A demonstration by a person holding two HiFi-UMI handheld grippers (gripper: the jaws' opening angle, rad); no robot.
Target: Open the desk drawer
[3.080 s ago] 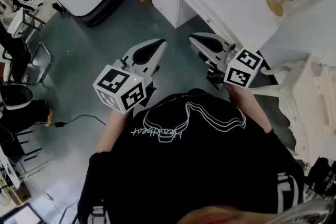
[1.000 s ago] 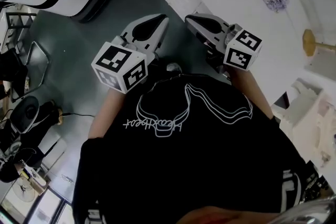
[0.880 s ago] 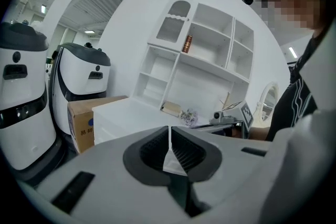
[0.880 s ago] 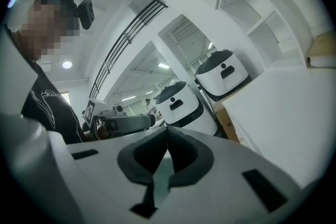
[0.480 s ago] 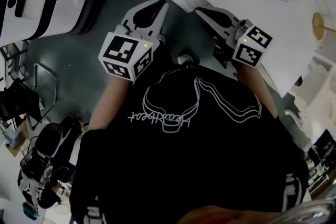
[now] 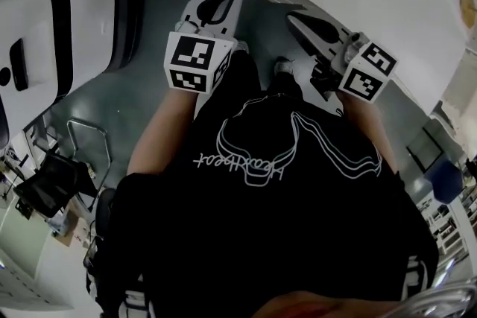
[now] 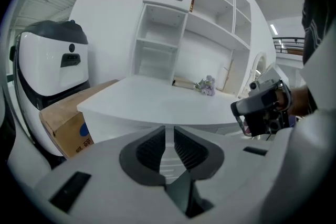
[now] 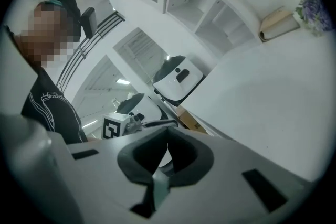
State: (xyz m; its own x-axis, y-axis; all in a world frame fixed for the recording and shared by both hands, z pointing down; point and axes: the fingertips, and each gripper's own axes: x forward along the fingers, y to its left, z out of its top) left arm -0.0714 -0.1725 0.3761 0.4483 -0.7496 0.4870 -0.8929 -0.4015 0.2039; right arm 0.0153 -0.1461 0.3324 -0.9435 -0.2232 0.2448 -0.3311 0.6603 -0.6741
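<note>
At the white desk (image 7: 157, 99), a person in a black T-shirt (image 6: 276, 220) stands close, with both claws held out toward its front edge.

Left claw (image 7: 169, 132): jaws have just been opening and now stand a narrow slit apart, with nothing between the pads. It is aimed slightly downward at the desk front. Through the slit the desk drawer (image 7: 167, 160) shows as stacked white fronts under the desk top, straight ahead and not yet touched.

Right claw (image 8: 167, 131): tips meet and it is empty. It sits beside the left one and points along the desk edge.

Surroundings: cardboard box (image 7: 65, 123) on the floor at the desk's left end, white-and-black machine (image 7: 50, 68) behind it. On the desk, a shelf unit (image 7: 173, 34) at the back and a small bunch of purple flowers (image 7: 207, 85).

Handling, as a judgement: the drawer is a rigid painted box on runners, closed as far as can be seen. It is likely light to pull but prone to bind if dragged askew. The smooth paint gives the pads little friction on the flat face. Best hold is the knob or pull at mid-front, but no view shows one clearly. The slit looks too narrow to take a handle, so the jaws probably need to open wider. The pull should then be straight and level.
</note>
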